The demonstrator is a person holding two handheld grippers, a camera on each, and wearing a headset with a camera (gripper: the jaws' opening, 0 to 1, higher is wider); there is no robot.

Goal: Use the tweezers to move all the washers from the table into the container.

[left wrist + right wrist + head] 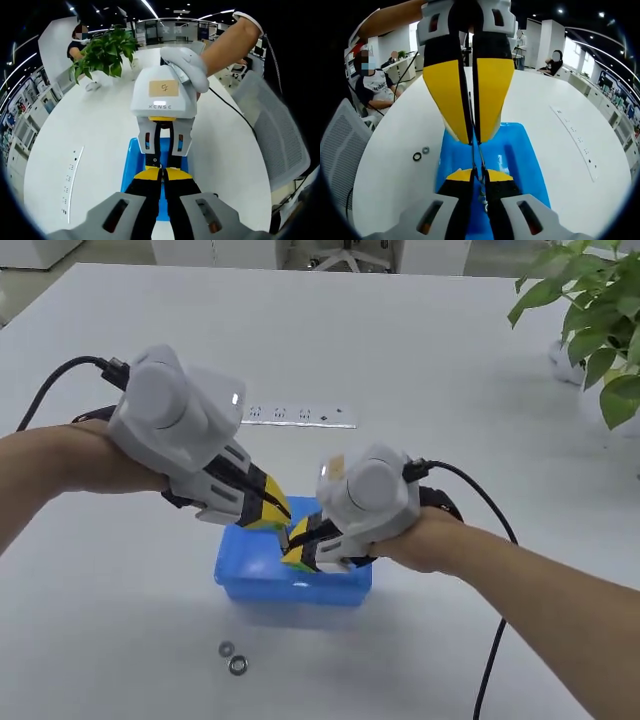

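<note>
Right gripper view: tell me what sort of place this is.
Probably an open-plan office: a long white table, a mesh office chair beside it, and people seated at desks beyond.

head view looks down; gripper views face each other (close) above container (250, 585).

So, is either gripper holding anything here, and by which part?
The tweezers, pinched along their thin legs by both sets of tongs: left gripper and right gripper, tip to tip above the blue container.
</note>
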